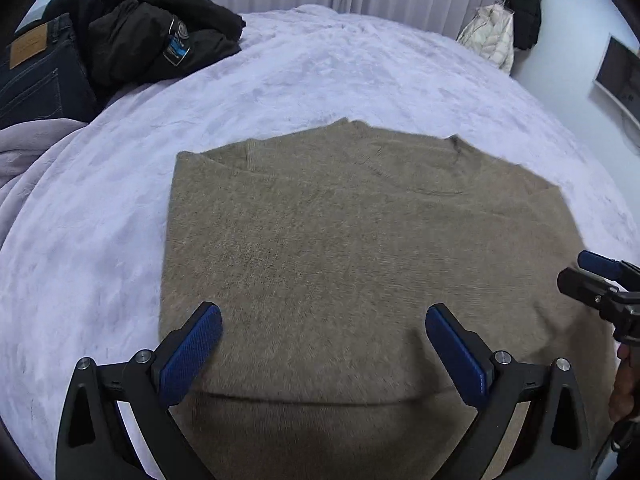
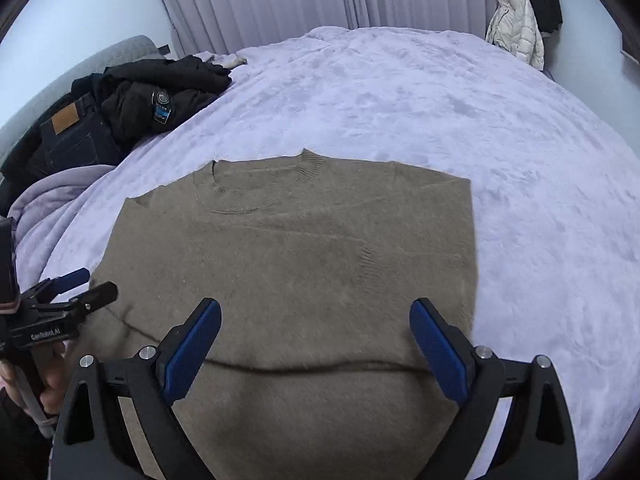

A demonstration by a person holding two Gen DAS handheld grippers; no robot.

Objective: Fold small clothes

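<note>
Sweater [image 1: 360, 248] lies flat on the bed [image 1: 320, 72], centre frame, sleeves tucked in. I hold the left hand-held gripper [image 1: 323, 338] and right hand-held gripper [image 2: 315, 330] spread apart over its near hem, likely ready to lift and fold.

You have one olive sweater [image 1: 360, 260] on one bed [image 1: 320, 64], two hand-held grippers, one pair of jeans [image 1: 36, 76], one black jacket [image 1: 152, 28], and two hanging coats.
</note>
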